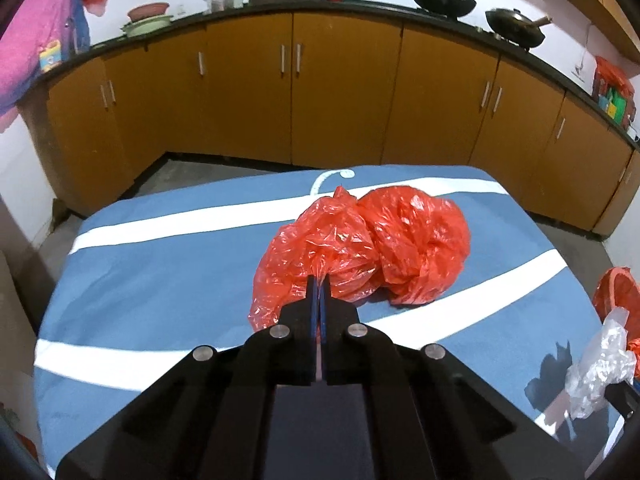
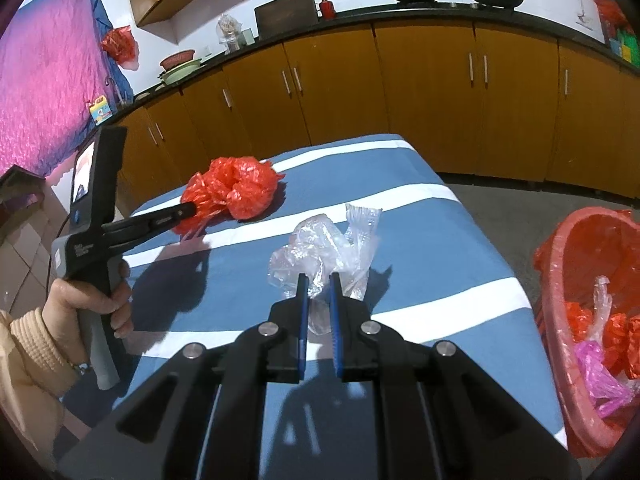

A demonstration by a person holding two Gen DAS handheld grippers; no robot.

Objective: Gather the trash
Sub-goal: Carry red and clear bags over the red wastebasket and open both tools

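A kitchen worktop under a blue, white-striped cloth (image 2: 224, 288). The left tool (image 1: 319, 280) pinches the crumpled red plastic bag (image 1: 400, 240); the right tool (image 2: 319, 280) grips crinkled clear plastic wrap (image 2: 320, 252), left of the red-lined pink bin (image 2: 560, 280). Thin film could tear or slip free during lifting.

Left hand-held gripper (image 1: 319, 280) clamped on near edge of crumpled red plastic bag (image 1: 362, 250) lying on blue-and-white striped cloth (image 1: 160, 272)
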